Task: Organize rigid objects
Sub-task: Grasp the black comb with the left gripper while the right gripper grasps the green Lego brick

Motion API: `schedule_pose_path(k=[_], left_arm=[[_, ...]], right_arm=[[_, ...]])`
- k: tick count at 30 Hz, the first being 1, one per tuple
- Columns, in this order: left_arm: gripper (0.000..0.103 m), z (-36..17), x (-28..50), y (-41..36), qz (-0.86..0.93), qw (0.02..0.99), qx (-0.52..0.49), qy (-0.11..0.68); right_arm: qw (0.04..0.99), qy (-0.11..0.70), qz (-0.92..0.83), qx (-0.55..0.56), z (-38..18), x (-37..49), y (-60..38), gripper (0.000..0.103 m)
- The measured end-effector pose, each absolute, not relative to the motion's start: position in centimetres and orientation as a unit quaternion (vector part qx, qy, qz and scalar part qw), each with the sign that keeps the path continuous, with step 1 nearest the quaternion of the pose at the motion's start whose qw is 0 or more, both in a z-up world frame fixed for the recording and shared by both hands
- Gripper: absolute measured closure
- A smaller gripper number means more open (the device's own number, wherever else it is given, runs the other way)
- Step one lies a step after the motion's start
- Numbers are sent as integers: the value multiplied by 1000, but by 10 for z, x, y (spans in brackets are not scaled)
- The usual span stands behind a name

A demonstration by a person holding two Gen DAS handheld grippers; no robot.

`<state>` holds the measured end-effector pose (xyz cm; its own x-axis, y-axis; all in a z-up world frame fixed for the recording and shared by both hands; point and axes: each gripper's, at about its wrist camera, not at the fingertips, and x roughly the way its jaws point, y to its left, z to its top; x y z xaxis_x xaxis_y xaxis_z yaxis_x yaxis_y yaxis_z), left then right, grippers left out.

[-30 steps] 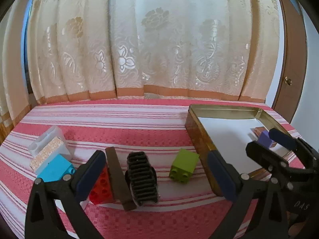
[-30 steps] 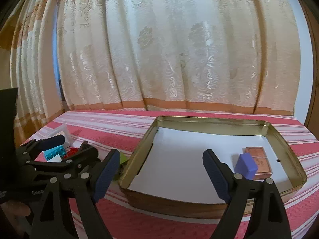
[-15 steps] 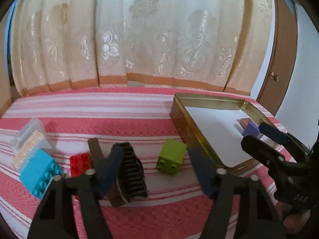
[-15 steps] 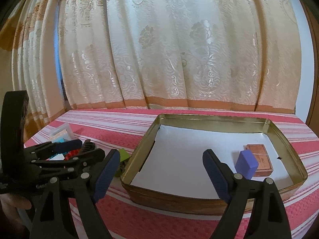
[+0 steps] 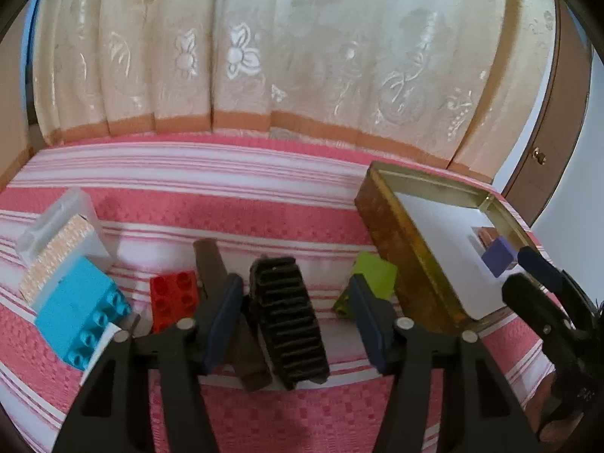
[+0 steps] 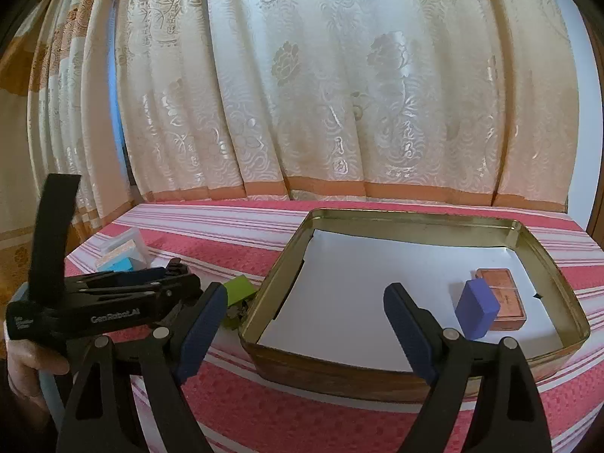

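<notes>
Left gripper (image 5: pixel 298 319) is spread wide with nothing between its blue pads, hanging just over the black ribbed block (image 5: pixel 288 317) on the pink striped cloth of the desk (image 5: pixel 226 211). That block sits right between the pads, with a dark brown bar (image 5: pixel 226 302) pressed along its left side. Red stud brick (image 5: pixel 174 298), cyan brick (image 5: pixel 81 313), lime green brick (image 5: pixel 372 275) and a clear plastic case (image 5: pixel 60 234) are all loose on the cloth.

Over on the right wrist view, the right gripper (image 6: pixel 305 328) is released too, empty, parked in front of the gold metal tin (image 6: pixel 415 222). Only a purple block (image 6: pixel 476 308) and a copper-brown flat box (image 6: pixel 504 298) are inside, so I'd say most of the sorting is left.
</notes>
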<state>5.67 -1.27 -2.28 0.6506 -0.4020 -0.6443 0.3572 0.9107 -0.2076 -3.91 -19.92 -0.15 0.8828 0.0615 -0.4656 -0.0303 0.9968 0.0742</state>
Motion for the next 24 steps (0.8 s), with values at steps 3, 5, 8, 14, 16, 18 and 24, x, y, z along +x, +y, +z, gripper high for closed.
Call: schedule_pose_path(k=[3,5,8,14,16,18,24], left_arm=[[66,-26,58,-18,-211,904,-20,372],[69,-30,63,-18,-208,898,-21,388],[71,-32,64,-18,-210,894,-22,394],[71,-32,62,-30,-189,897,16,400],[72,-37,65,-35,-187,889,28,416],[76,-36,66,-30,-192,888,14,417],[77,-33,64,-17,-191,893,-25,407]], right_arm=[[970,242,23,31,-1,-39,-199,16],[969,243,23,30,-2,-39,-198,16],[969,244,23,30,-2,-38,-198,16],[969,245,25,29,-2,-38,-198,16],[969,245,30,29,-2,-38,-197,16],[968,245,37,24,-2,-37,-194,16],[967,246,60,-14,-2,-31,-178,16]])
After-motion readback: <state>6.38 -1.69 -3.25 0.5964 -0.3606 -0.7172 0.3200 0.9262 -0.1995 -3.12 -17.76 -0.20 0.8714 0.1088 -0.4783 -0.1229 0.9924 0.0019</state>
